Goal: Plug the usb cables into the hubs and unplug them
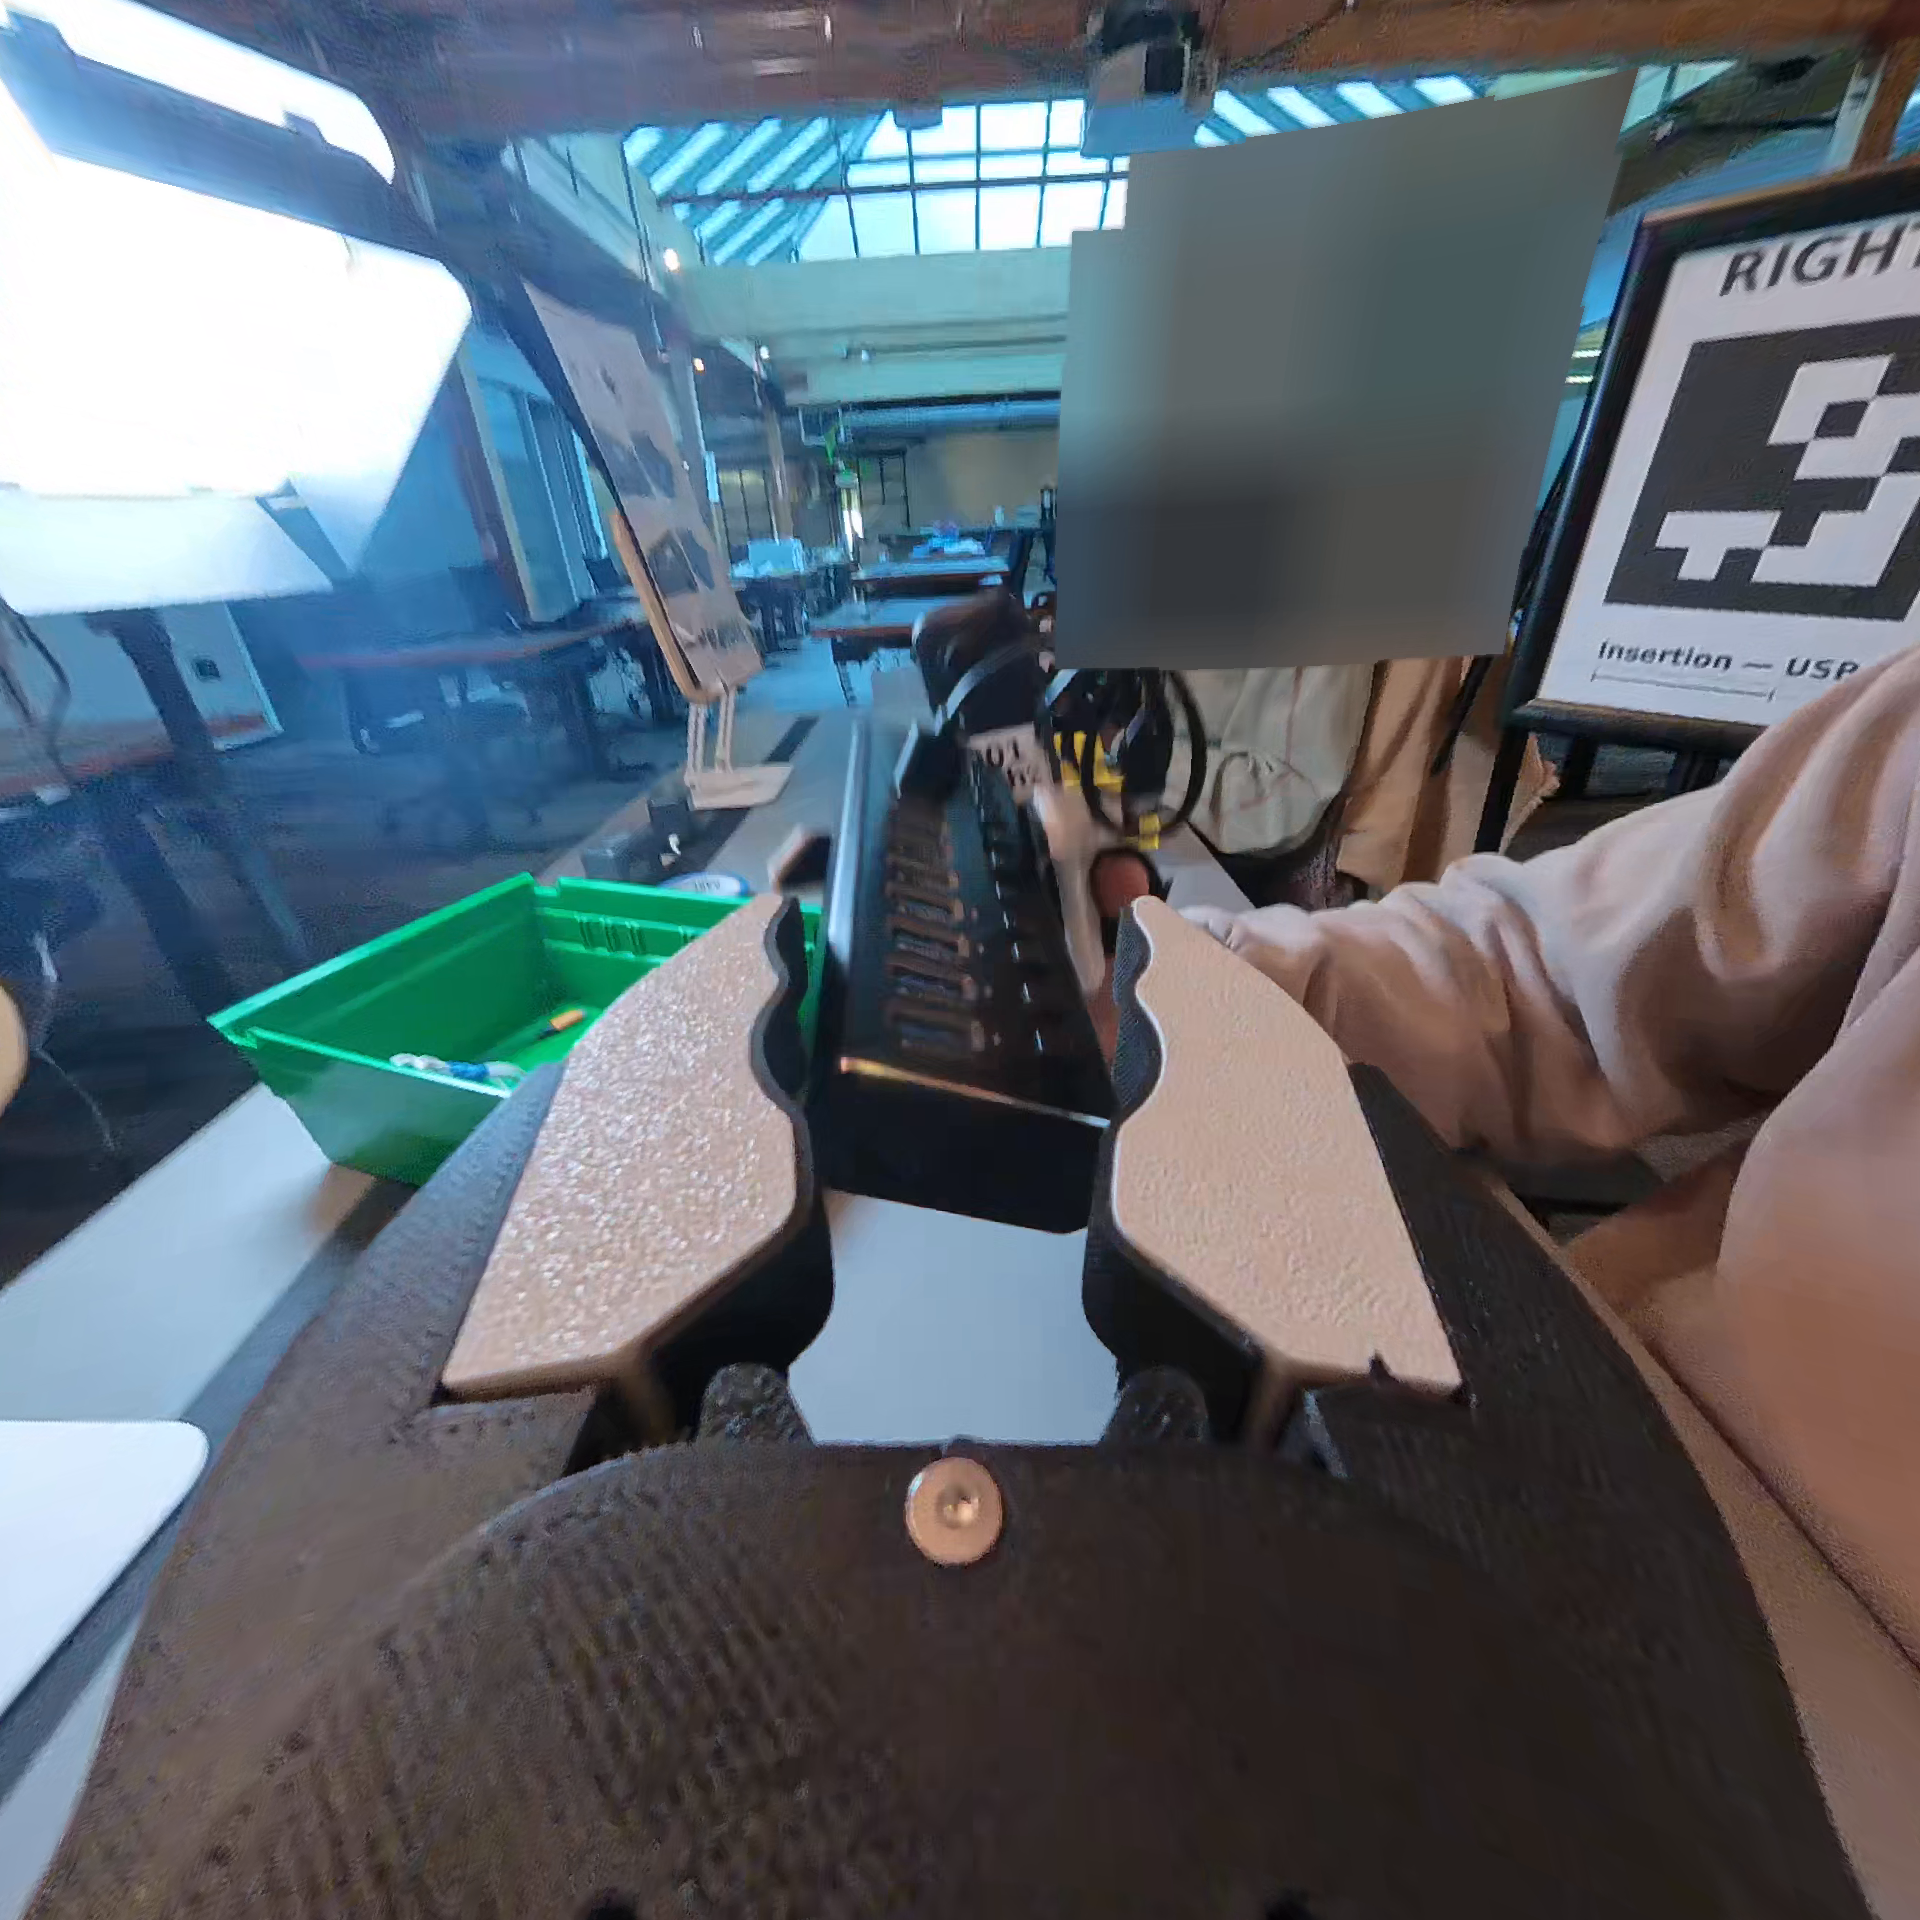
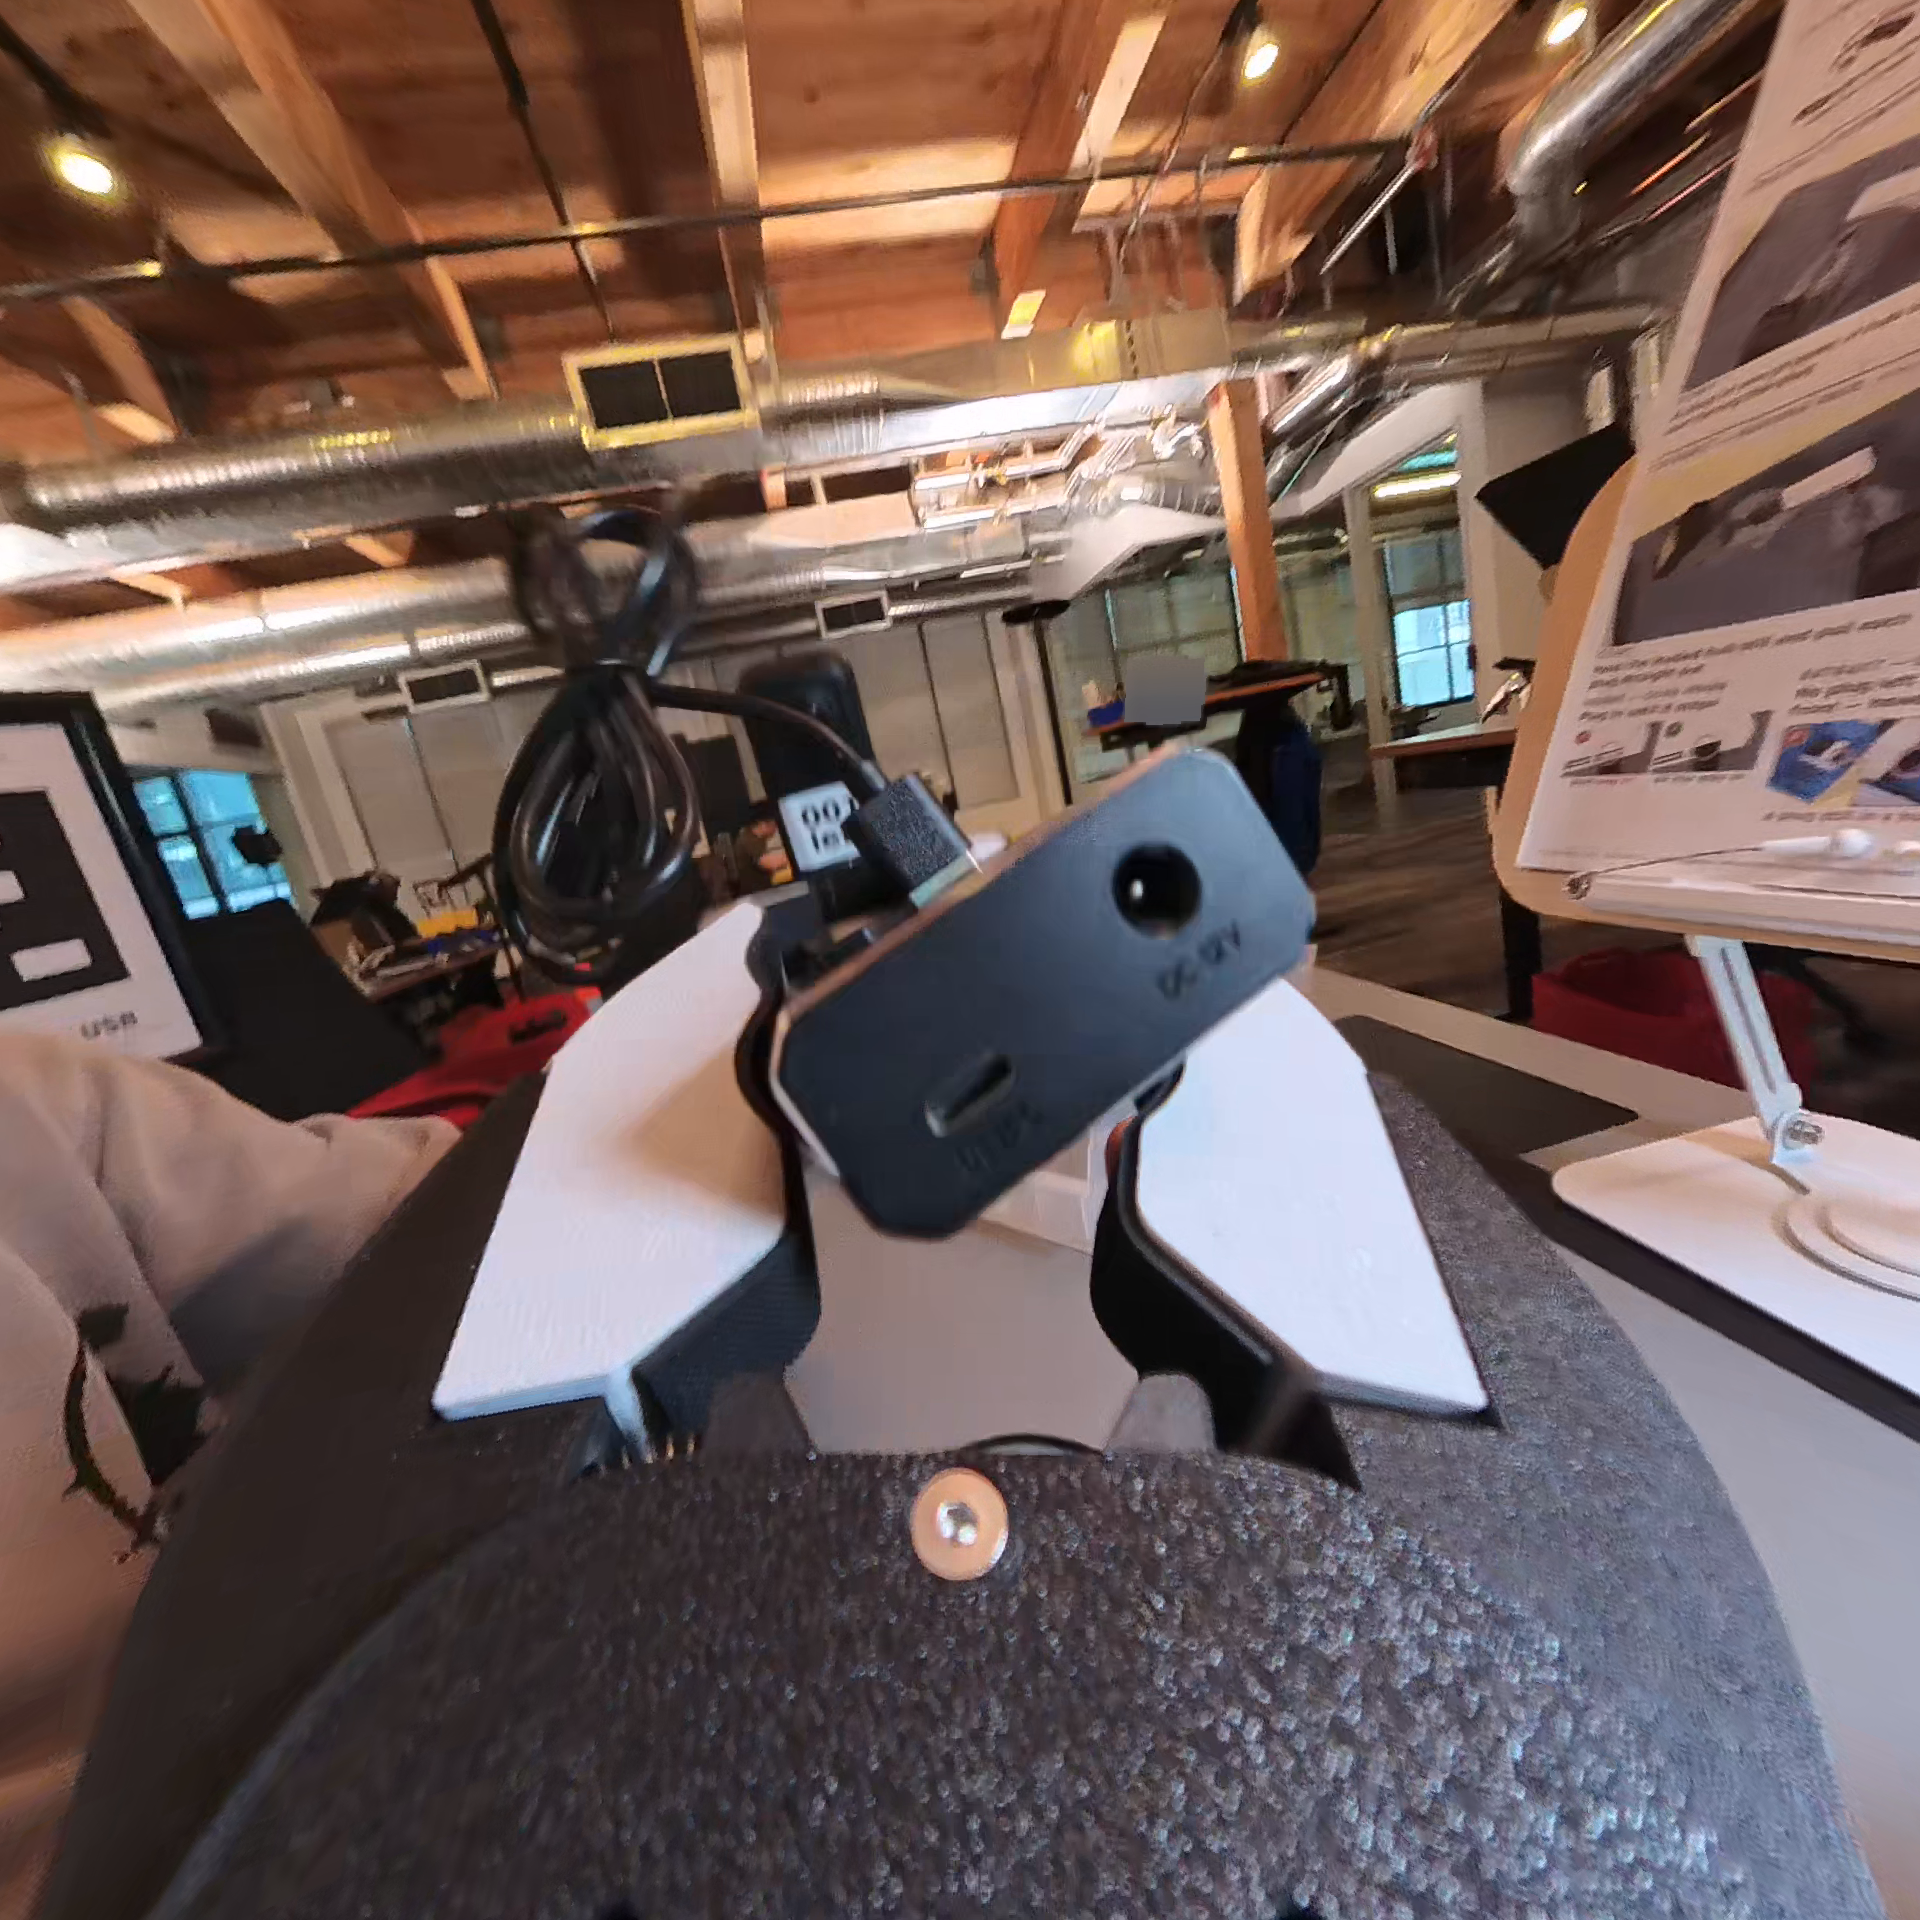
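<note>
My left gripper (image 1: 961, 997) has its fingers (image 1: 665, 1122) spread to the width of the black USB hub (image 1: 956, 997) and clamped on its near end, one finger against each long side. The hub runs away from me, above the grey table (image 1: 156, 1278), with its row of ports facing up.

My right gripper (image 2: 966, 1049) grips the opposite end of the same hub (image 2: 1039, 997); its white fingers (image 2: 644, 1122) press on either side of the end cap.

The right wrist view alone shows the end cap's round socket and slot, a black USB plug (image 2: 914, 847) seated in the hub's top, and its coiled cable (image 2: 597, 769) above. The left wrist view alone shows the green bin (image 1: 416, 997) at left, and my right gripper (image 1: 1081, 894) at the hub's far end.
</note>
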{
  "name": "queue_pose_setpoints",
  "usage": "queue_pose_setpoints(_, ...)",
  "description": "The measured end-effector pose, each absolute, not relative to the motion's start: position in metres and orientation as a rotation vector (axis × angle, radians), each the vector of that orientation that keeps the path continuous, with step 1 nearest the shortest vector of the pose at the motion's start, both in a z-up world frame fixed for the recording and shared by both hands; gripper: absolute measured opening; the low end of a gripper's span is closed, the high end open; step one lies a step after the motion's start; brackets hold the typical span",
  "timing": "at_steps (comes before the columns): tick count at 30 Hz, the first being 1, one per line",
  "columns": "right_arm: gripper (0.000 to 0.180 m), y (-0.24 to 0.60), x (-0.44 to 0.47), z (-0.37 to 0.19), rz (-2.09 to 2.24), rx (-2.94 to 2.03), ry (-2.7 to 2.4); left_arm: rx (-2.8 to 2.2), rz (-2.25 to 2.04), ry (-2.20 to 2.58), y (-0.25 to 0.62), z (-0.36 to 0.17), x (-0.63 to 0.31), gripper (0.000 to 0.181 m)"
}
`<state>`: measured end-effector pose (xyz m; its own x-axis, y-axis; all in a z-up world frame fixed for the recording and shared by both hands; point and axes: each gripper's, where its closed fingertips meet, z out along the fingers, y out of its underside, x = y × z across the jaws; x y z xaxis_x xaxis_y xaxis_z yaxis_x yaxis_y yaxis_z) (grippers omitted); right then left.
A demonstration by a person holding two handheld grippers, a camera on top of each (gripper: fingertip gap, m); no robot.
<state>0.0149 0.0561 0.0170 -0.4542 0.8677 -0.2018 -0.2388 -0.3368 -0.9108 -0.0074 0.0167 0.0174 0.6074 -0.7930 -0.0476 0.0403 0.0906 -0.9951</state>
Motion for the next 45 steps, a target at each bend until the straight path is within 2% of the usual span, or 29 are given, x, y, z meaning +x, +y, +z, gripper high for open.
queue_pose_setpoints(4, 0.064, 0.034, 0.008, -0.001, 1.882, -0.896, -1.289, -1.335, -0.613, 0.758, -0.005, 0.042, -0.022, 0.052)
queue_pose_setpoints(5, 0.057, 0.030, 0.008, -0.003, 1.904, -0.884, -1.305, -1.333, -0.579, 0.772, -0.008, 0.043, -0.025, 0.000)
queue_pose_setpoints(8, 0.034, 0.019, 0.008, -0.014, 1.936, -0.865, -1.368, -1.278, -0.558, 0.757, -0.013, 0.051, -0.035, 0.000)
queue_pose_setpoints(10, 0.030, 0.017, -0.003, -0.016, 1.942, -0.929, -1.301, -1.338, -0.444, 0.788, -0.006, 0.040, -0.039, 0.000)
queue_pose_setpoints(14, 0.028, 0.008, -0.009, -0.026, 1.888, -0.946, -1.384, -1.309, -0.479, 0.696, -0.003, 0.048, -0.049, 0.000)
queue_pose_setpoints(15, 0.027, 0.013, -0.009, -0.026, 1.869, -0.959, -1.377, -1.306, -0.488, 0.687, -0.002, 0.046, -0.051, 0.001)
queue_pose_setpoints(19, 0.028, 0.022, 0.001, -0.022, 1.891, -0.950, -1.411, -1.337, -0.672, 0.697, 0.001, 0.027, -0.048, 0.035)
queue_pose_setpoints(25, 0.028, 0.017, 0.018, -0.003, 2.020, -0.846, -1.404, -1.414, -0.810, 0.873, 0.008, -0.035, -0.016, 0.056)
queue_pose_setpoints(29, 0.028, 0.001, 0.023, -0.008, 2.192, -0.806, -1.470, -1.295, -0.824, 1.012, -0.010, -0.022, 0.028, 0.078)
queue_pose_setpoints(31, 0.028, -0.014, 0.025, -0.017, 2.260, -0.786, -1.569, -1.241, -0.804, 1.088, -0.025, -0.013, 0.045, 0.082)
queue_pose_setpoints(38, 0.028, -0.060, 0.039, -0.026, 2.495, -0.626, -1.739, -1.175, -0.791, 1.258, -0.057, -0.009, 0.079, 0.076)
queue_pose_setpoints(42, 0.033, -0.046, 0.030, -0.018, 2.357, -0.701, -1.669, -1.182, -0.705, 1.193, -0.045, 0.002, 0.071, 0.076)
queue_pose_setpoints(45, 0.039, -0.026, 0.015, -0.019, 2.005, -0.809, -1.630, -1.193, -0.649, 1.138, -0.040, 0.011, 0.055, 0.076)
